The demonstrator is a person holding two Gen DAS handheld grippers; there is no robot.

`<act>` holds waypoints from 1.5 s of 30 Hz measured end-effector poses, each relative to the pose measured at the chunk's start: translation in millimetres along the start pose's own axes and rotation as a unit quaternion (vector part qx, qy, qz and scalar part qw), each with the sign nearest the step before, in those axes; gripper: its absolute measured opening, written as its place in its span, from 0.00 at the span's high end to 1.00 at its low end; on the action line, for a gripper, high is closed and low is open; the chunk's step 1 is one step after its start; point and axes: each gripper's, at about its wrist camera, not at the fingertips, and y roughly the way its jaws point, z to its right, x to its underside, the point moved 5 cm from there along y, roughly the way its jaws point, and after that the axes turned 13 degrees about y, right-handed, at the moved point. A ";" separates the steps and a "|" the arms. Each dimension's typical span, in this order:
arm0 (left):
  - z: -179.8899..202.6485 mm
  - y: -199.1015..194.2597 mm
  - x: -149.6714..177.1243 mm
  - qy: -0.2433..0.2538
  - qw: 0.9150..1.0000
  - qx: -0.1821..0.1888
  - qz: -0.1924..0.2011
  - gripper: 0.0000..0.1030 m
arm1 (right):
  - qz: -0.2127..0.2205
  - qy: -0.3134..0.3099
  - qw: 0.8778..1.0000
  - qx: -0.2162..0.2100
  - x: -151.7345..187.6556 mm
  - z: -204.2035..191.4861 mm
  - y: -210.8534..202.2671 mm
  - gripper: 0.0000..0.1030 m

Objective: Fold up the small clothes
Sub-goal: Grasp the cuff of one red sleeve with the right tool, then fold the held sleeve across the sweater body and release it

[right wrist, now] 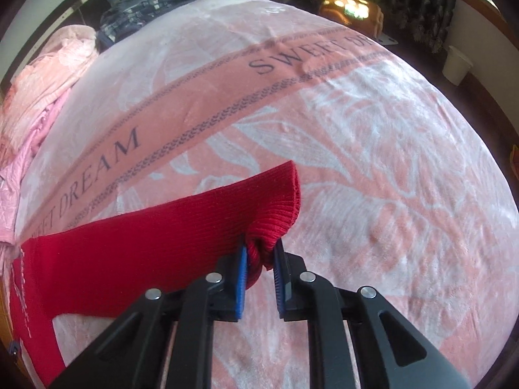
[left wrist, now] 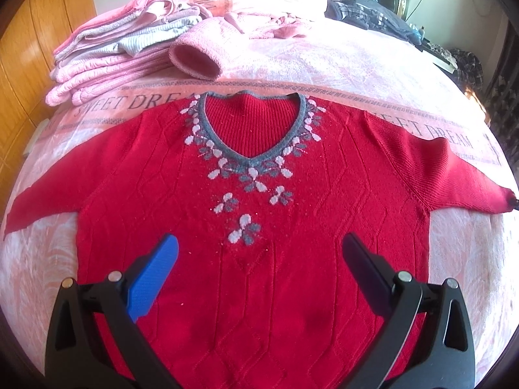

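A red knit sweater (left wrist: 259, 214) with a grey V-neck and white-grey flower pattern lies flat, front up, on the pink blanket, both sleeves spread outward. My left gripper (left wrist: 259, 243) hovers open over the sweater's lower chest, nothing between its fingers. In the right wrist view the sweater's right sleeve (right wrist: 162, 236) stretches in from the left, and my right gripper (right wrist: 261, 253) is shut on the lower corner of the sleeve's cuff (right wrist: 275, 201), bunching the knit between the blue pads. The same gripper tip shows as a dark spot at the sleeve end (left wrist: 513, 201).
A pile of folded pink and pale clothes (left wrist: 120, 48) sits at the far left of the bed, with a pink rolled garment (left wrist: 198, 58) beside it. Dark plaid bedding (left wrist: 366, 9) lies at the head. A wooden wardrobe (left wrist: 29, 64) stands left. A white bin (right wrist: 457, 64) stands beyond the bed's right edge.
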 end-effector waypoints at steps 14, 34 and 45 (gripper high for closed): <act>-28.6 19.8 11.1 -0.024 0.999 0.003 -0.024 0.03 | 0.024 -0.004 0.997 0.067 14.0 6.8 8.3 0.86; -93.4 27.5 -0.4 -0.040 0.999 0.011 -0.017 0.03 | 0.023 -0.300 0.952 -0.064 201.3 -309.8 -22.6 0.85; -71.6 28.4 -11.0 -0.037 0.998 0.047 -0.013 0.03 | -0.046 -0.290 0.947 -0.130 246.5 -327.7 -1.7 0.56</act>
